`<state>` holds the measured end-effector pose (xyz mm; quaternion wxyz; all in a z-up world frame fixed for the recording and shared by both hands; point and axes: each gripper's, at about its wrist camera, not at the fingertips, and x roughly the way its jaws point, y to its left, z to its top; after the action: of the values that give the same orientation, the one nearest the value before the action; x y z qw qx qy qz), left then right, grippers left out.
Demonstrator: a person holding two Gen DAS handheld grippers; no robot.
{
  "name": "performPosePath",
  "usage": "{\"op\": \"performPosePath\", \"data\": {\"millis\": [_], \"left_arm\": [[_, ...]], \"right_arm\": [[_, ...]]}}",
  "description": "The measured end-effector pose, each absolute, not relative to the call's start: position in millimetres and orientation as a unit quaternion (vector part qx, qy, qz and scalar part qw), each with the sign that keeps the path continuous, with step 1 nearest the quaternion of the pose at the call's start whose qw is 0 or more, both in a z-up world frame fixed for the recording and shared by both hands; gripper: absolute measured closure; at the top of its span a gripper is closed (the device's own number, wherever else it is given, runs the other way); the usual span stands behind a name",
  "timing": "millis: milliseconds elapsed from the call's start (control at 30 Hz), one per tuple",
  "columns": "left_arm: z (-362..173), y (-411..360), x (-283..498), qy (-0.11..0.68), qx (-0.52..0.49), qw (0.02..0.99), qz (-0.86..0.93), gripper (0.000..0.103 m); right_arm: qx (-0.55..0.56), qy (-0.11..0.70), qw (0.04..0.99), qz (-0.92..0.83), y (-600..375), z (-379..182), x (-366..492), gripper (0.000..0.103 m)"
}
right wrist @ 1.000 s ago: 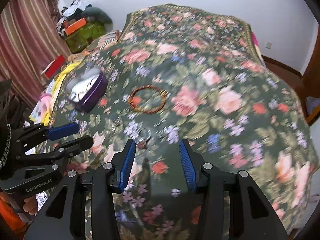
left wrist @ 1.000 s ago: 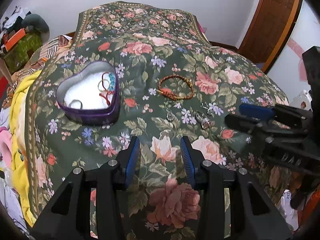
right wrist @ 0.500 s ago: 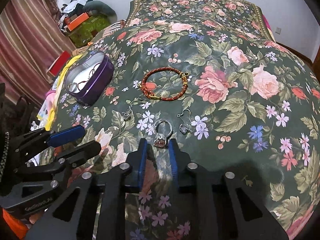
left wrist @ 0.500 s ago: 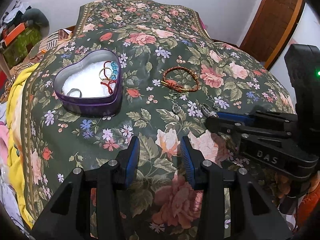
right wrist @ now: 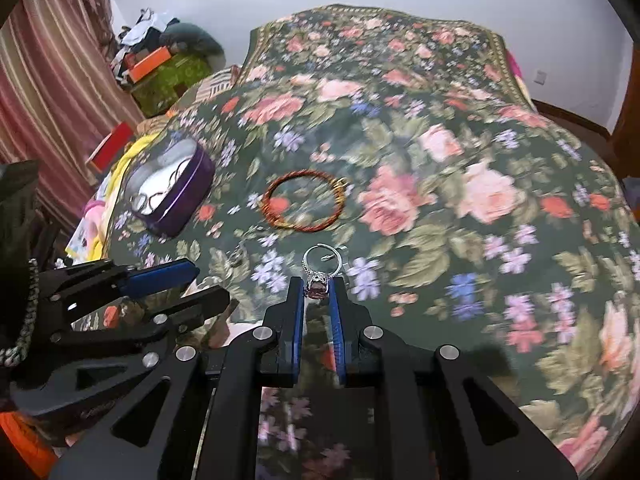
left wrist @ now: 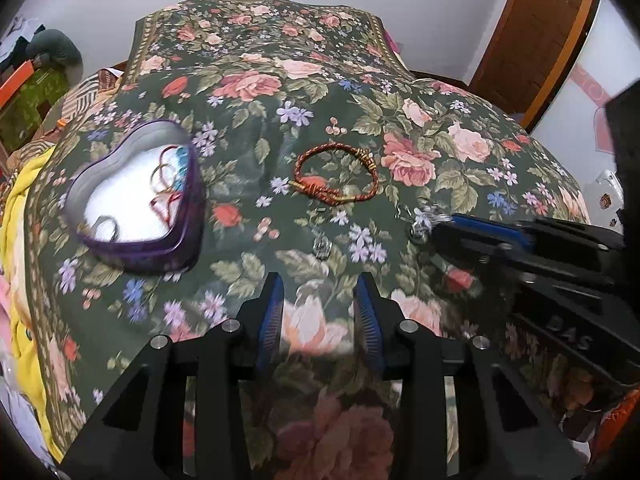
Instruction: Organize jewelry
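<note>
My right gripper [right wrist: 317,286] is shut on a silver ring [right wrist: 320,266] with a dark red stone, held just above the floral bedspread; the ring [left wrist: 420,220] shows at its tip in the left wrist view. A red and gold braided bracelet [right wrist: 304,204] [left wrist: 338,178] lies flat beyond it. A purple heart-shaped tin [left wrist: 136,196] [right wrist: 172,192] sits at the left with several rings and a red cord inside. A small silver earring [left wrist: 322,245] lies on the cloth in front of my left gripper [left wrist: 320,292], which is open and holds nothing.
The floral bedspread [right wrist: 460,160] covers the whole bed and drops off at left, over a yellow blanket [left wrist: 16,216]. Boxes and clutter [right wrist: 164,64] stand by the striped curtain at far left. A wooden door [left wrist: 536,32] is at the right.
My right gripper went from open to shut on the silver ring and has raised it off the cloth. The left gripper stayed open, drifting slightly nearer the bracelet.
</note>
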<state>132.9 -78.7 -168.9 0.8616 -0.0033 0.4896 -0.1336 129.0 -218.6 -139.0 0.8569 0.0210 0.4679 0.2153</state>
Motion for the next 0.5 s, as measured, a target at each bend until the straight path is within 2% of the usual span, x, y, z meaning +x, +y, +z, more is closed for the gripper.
{"op": "performPosePath", "data": {"millis": [167, 233, 400, 500], "left_arm": [[-172, -85, 145, 0.491, -0.002, 0.862, -0.129, 0.077], [-173, -86, 148, 0.491, -0.005, 0.862, -0.125, 0.078], [-174, -88, 151, 0.489, 0.004, 0.865, -0.115, 0.095], [-173, -90, 152, 0.487, 0.009, 0.866, -0.112, 0.095]], "right_arm": [[0.035, 0.465, 0.861, 0.203, -235, -138, 132, 0.092], [0.040, 0.466, 0.861, 0.201, -239, -139, 132, 0.092], [0.038, 0.465, 0.862, 0.200, -239, -140, 133, 0.092], [0.037, 0.464, 0.862, 0.201, -239, -140, 133, 0.092]]}}
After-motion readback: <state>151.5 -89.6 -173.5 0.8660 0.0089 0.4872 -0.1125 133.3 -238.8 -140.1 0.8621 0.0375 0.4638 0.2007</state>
